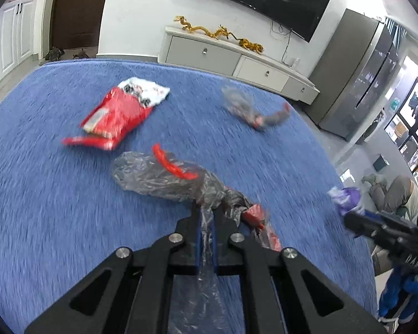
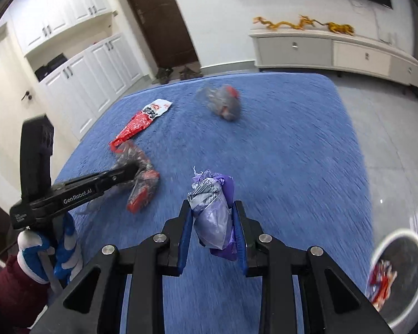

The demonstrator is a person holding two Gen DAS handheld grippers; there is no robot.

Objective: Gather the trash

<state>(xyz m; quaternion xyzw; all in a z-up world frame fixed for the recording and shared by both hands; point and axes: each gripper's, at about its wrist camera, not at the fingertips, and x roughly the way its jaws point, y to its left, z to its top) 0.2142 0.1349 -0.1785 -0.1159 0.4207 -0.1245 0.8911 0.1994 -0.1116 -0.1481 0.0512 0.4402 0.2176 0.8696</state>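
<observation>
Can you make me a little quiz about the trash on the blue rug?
1. True or false: the right claw holds a purple wrapper.
2. What does the left claw grip? A) clear plastic bag with red bits B) red snack packet C) gold dragon ornament
3. Fill in: the bin with trash inside sits on the ____ beside the blue rug.

Key: 1 true. 2 A. 3 floor. The red snack packet and a second crumpled clear bag lie loose on the rug, untouched.
</observation>
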